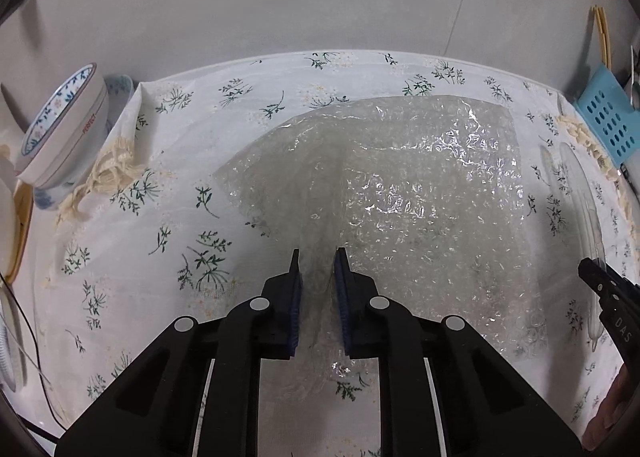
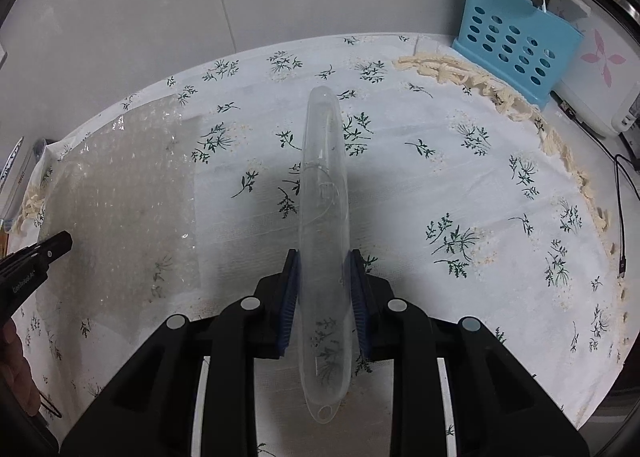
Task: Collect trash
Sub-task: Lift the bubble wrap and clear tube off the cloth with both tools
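A clear sheet of bubble wrap (image 1: 400,197) lies on the flowered tablecloth (image 1: 160,217), its near edge bunched and lifted. My left gripper (image 1: 318,257) is shut on that bunched edge. In the right wrist view the same bubble wrap (image 2: 120,197) sits at the left, with the left gripper's black finger (image 2: 56,243) at its edge. My right gripper (image 2: 325,257) is shut on a long clear plastic shell (image 2: 324,177), held on edge above the cloth. That shell (image 1: 580,193) and the right gripper's finger (image 1: 592,273) show at the right in the left wrist view.
Two stacked patterned bowls (image 1: 64,129) stand at the table's left edge. A blue perforated utensil holder (image 2: 516,53) and a white appliance (image 2: 600,69) stand at the back right. A black cable (image 2: 620,209) runs along the right edge. A grey wall lies behind.
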Tool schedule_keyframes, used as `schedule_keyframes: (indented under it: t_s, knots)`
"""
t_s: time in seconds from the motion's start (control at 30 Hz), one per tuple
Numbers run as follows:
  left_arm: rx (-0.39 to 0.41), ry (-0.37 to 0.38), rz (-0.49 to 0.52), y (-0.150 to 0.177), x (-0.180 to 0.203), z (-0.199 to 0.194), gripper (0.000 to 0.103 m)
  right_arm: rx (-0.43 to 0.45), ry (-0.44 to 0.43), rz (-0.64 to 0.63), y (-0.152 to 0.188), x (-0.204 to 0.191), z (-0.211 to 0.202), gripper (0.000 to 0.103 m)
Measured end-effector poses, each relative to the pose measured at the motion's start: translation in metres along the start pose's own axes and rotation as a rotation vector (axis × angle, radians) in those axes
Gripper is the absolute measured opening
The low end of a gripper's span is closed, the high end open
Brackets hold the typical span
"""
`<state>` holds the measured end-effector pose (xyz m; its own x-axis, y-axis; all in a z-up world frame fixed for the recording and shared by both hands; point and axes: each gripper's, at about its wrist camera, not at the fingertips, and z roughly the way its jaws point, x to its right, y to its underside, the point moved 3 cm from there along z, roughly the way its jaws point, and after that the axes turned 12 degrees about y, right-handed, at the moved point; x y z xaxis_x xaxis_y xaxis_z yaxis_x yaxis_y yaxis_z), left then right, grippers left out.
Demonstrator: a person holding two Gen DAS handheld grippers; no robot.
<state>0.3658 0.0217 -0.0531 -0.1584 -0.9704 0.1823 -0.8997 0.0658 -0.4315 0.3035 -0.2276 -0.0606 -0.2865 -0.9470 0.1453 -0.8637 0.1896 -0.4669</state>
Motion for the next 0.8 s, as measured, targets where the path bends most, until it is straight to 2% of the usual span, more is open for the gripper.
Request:
schedule_keyframes:
  t_s: [0.43, 0.8]
  knots:
    - [0.025, 0.024, 0.007, 0.014, 0.002, -0.033, 0.014, 0.061, 0.002, 0.005, 0.010, 0.012, -0.040, 0.024]
    - [0.026, 0.026, 0.003, 0.052, 0.018, -0.064, 0.014, 0.106, -0.031, -0.016, 0.034, 0.024, -0.079, 0.024]
